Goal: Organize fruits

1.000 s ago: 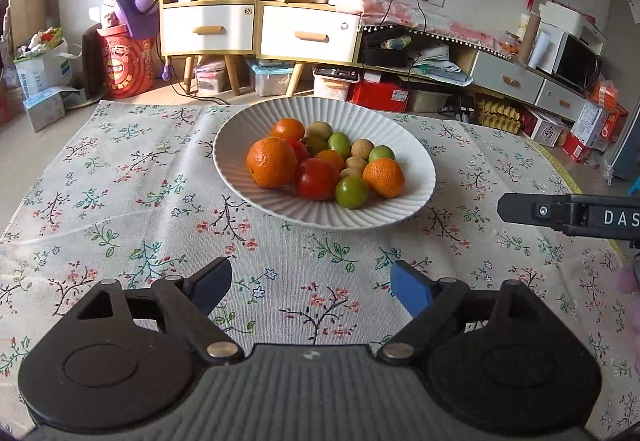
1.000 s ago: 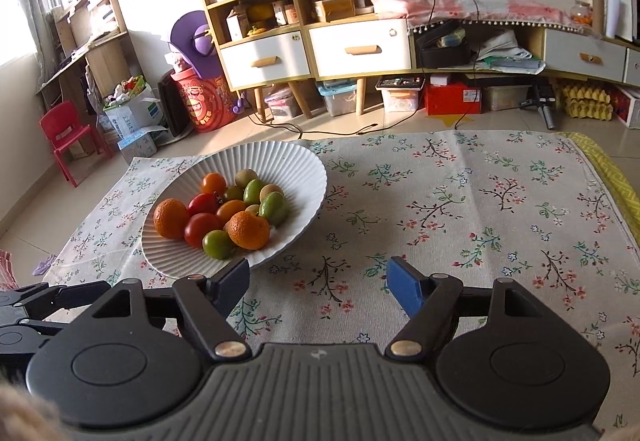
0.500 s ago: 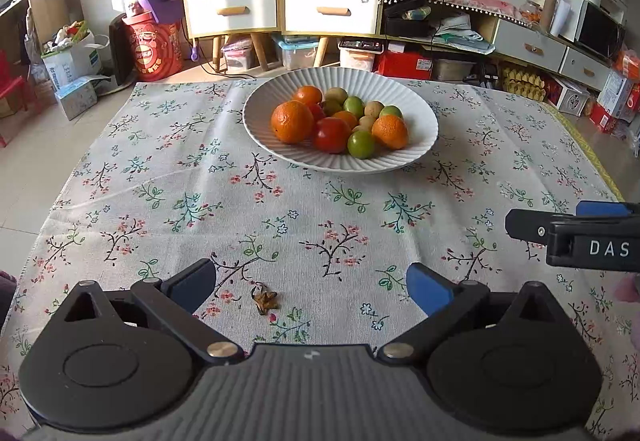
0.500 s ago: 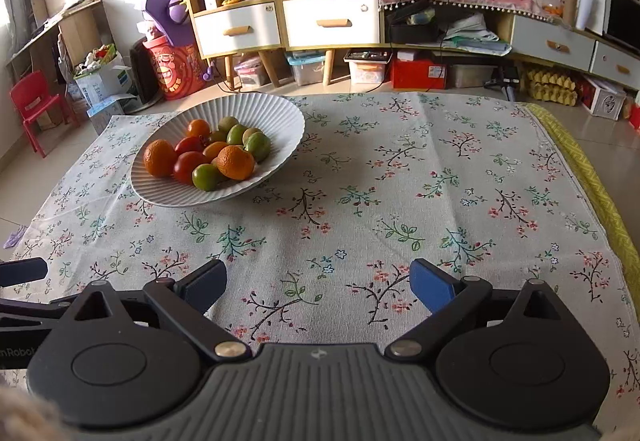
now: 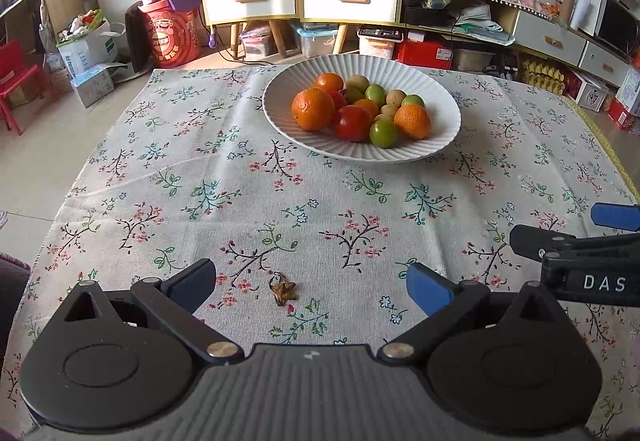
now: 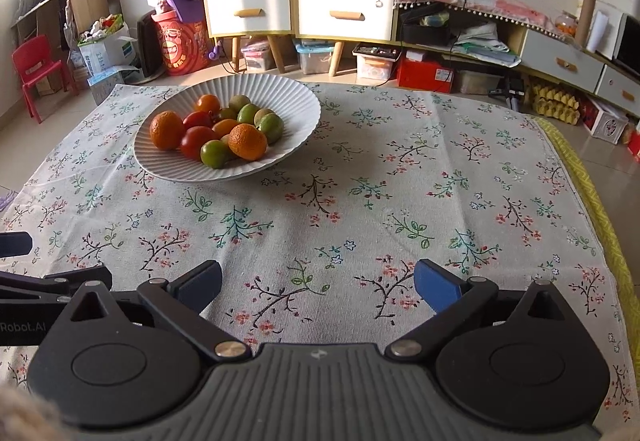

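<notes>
Judging from the fruits (image 5: 360, 109) piled in the white plate (image 5: 440, 145) at upper centre, little was left undone, while the left gripper (image 5: 310, 281) and right gripper (image 6: 318, 281) were held wide and empty.

Both views are taken low over the floral tablecloth (image 5: 224, 181), from its near edge, facing 12 o'clock toward the drawer cabinet (image 6: 300, 11). From the left wrist view the white fruit plate (image 5: 440, 97) is seen near 12 to 1 o'clock; from the right wrist view it is seen at 10 to 11 o'clock, well apart from the lens. Plate, cloth and cabinet wall are shared. The right gripper (image 5: 580, 241) is caught at 3 o'clock in the left view.
</notes>
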A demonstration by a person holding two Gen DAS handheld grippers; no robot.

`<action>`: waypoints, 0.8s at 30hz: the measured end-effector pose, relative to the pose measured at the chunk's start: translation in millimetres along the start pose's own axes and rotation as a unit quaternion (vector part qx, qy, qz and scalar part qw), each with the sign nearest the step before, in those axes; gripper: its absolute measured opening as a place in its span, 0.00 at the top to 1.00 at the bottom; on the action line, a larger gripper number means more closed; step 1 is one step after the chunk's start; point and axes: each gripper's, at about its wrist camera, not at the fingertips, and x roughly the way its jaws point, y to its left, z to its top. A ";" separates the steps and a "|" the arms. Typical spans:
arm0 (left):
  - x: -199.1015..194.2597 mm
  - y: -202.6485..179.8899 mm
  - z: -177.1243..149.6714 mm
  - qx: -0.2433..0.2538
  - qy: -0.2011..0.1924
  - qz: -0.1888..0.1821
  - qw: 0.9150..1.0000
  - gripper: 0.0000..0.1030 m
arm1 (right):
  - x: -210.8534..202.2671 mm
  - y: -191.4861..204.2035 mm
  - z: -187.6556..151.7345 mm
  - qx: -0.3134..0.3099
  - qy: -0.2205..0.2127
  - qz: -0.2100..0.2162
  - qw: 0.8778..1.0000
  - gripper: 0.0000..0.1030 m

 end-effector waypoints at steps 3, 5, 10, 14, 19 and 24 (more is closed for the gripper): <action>2.2 1.5 -0.4 0.000 0.004 0.002 1.000 0.02 | 1.4 1.5 -1.1 0.000 0.006 0.004 1.000 0.01; 2.7 2.2 -0.5 -0.001 0.004 0.004 1.000 0.02 | 1.8 3.5 -1.9 -0.002 0.009 0.005 1.000 0.01; 3.6 -0.7 -2.6 0.007 0.004 0.010 1.000 0.02 | 0.8 5.9 -3.3 -0.005 0.012 0.011 1.000 0.01; 2.3 -1.7 -3.2 0.009 0.004 0.011 1.000 0.02 | 0.0 4.2 -3.0 -0.001 0.011 0.007 1.000 0.01; 2.4 -2.7 -3.1 0.010 0.004 0.011 1.000 0.02 | -1.5 5.1 -2.6 -0.001 0.010 0.012 1.000 0.01; 2.4 -3.9 -3.6 0.014 0.003 0.011 1.000 0.02 | -2.1 6.7 -1.7 -0.003 0.008 0.014 1.000 0.01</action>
